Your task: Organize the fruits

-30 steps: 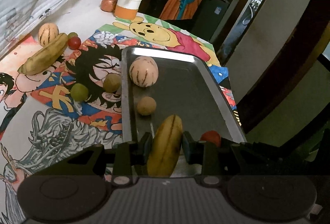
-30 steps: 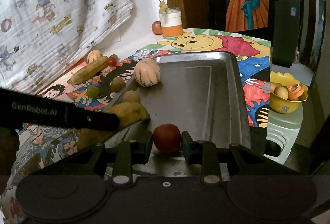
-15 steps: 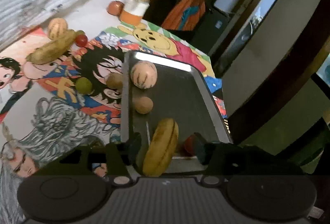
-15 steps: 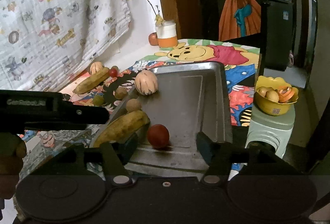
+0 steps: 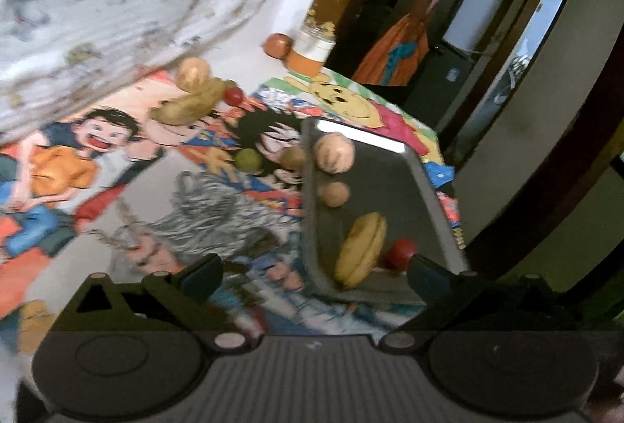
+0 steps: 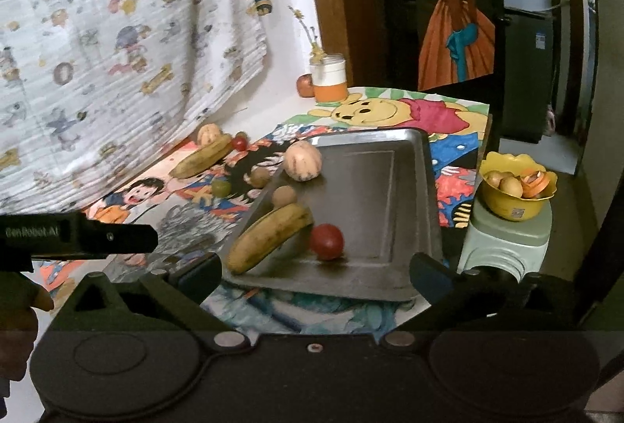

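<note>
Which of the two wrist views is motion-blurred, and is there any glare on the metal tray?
Left wrist view: smeared throughout, with a bright glare strip on the far rim of the grey metal tray. Right wrist view: sharp, dim room, and the yellow banana reads clearly.

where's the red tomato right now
In the right wrist view the red tomato sits inside the metal tray near its front edge, just right of the banana whose end overhangs the tray's left rim; neither open gripper touches it.
</note>
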The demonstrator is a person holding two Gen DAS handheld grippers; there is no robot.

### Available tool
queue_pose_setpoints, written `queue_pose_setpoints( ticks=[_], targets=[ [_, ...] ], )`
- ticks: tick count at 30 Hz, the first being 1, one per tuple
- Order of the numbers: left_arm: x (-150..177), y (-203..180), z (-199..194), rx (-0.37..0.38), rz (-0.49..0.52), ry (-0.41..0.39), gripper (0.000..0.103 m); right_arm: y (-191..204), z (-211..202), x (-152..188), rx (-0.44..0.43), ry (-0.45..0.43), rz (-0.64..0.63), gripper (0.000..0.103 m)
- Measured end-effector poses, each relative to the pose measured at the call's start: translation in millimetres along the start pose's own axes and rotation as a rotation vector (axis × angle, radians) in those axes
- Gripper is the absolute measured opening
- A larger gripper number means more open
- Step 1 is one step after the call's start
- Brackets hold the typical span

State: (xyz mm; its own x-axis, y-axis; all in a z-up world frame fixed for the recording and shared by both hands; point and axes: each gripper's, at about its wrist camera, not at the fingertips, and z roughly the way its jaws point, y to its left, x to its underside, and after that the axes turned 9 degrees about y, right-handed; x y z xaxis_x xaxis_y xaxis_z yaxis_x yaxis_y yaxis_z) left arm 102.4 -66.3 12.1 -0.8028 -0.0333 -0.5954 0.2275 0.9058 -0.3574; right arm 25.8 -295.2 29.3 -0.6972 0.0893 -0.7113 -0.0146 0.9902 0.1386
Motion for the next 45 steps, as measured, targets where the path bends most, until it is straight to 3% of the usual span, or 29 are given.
queue_pose_setpoints(
  ticks=[15, 36, 45],
  targets=[
    [63, 17, -46, -0.257, 0.011, -0.019, 0.103, 35, -12, 27, -0.021, 0.1, -0.033, 0.102],
    [80, 39, -63, -0.378, -0.018, 0.003, 0.103, 70, -3, 36, -0.087, 0.183, -0.118, 0.102],
    [78, 47, -65, -0.396, -0.033, 0.008, 0.103, 81, -1, 31, -0.105, 0.187, -0.152, 0.102]
  ],
)
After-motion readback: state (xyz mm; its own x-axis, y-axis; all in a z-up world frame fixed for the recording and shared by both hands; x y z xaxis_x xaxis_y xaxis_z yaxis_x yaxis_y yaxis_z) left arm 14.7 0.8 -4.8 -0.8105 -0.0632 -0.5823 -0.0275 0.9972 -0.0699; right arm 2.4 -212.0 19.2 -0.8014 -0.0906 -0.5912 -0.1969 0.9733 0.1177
